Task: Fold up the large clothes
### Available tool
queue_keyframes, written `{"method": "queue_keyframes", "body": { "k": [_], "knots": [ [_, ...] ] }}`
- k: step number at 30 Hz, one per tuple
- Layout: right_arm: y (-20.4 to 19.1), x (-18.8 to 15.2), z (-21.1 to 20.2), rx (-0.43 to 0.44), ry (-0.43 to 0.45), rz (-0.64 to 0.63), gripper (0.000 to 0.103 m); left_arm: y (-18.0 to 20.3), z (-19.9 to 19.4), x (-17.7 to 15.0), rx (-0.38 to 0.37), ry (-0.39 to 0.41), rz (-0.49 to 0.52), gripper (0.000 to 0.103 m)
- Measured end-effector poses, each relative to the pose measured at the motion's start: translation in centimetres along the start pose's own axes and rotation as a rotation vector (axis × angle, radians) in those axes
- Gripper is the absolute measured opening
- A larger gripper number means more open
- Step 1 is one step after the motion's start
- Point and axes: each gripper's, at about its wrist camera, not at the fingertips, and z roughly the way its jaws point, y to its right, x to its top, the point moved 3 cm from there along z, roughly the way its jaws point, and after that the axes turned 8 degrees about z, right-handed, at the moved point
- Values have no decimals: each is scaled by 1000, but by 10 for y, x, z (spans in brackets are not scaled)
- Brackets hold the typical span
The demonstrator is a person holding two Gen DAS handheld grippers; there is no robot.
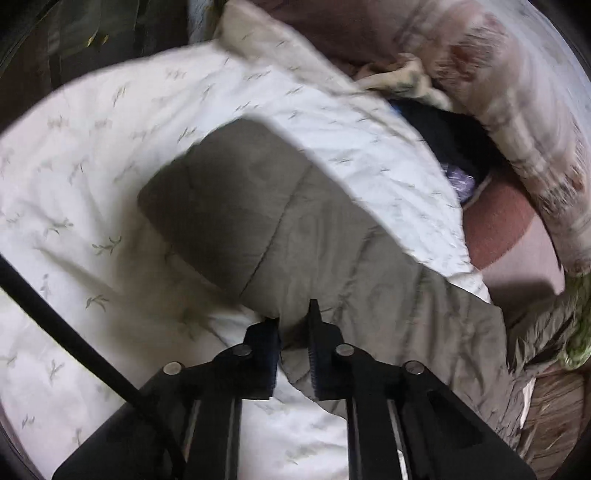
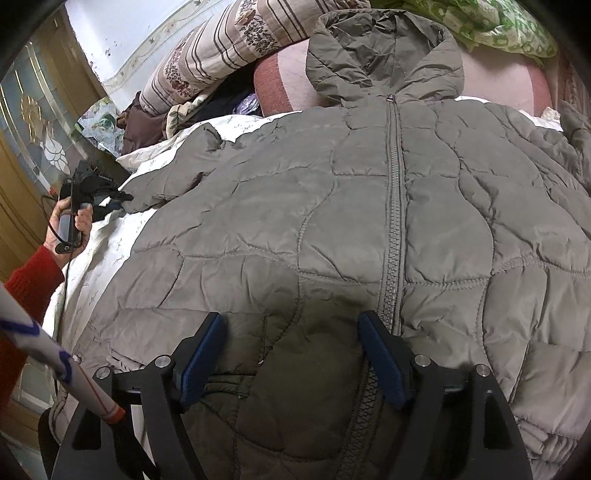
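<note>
A grey-olive quilted hooded jacket [image 2: 369, 203] lies front up on a white leaf-print sheet [image 2: 110, 251], zipper [image 2: 394, 192] closed and hood [image 2: 380, 55] at the far end. My right gripper [image 2: 291, 336] hangs open over the jacket's lower front, just left of the zipper, with the pads off the cloth. In the right wrist view my left gripper [image 2: 120, 197] sits at the end of the jacket's left sleeve. The left wrist view shows that sleeve [image 1: 295, 229] stretched over the sheet [image 1: 92, 184], with the left gripper [image 1: 293, 321] shut on its cuff.
A striped floral quilt [image 2: 221, 48] and dark clothes are piled at the far left. A green patterned cloth [image 2: 509, 29] lies beyond the hood. A hand with a red sleeve [image 2: 29, 280] holds the left gripper near a wooden glass door [image 2: 33, 129]. A white stick [image 2: 55, 354] crosses the near left.
</note>
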Motion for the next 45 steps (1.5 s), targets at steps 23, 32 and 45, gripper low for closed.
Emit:
{"method": "queue_keyframes", "body": {
  "k": [23,32,45],
  "knots": [
    [53,25,-108,-38,192,226,74,272,-31,-229,-249,-202,543,25],
    [48,33,-115,-142,135,145,80,232,-127,-281,-236,73,580,61],
    [29,94,23,-108,-88,277,71,146,-136,-242,-30,292,489,62]
  ]
}}
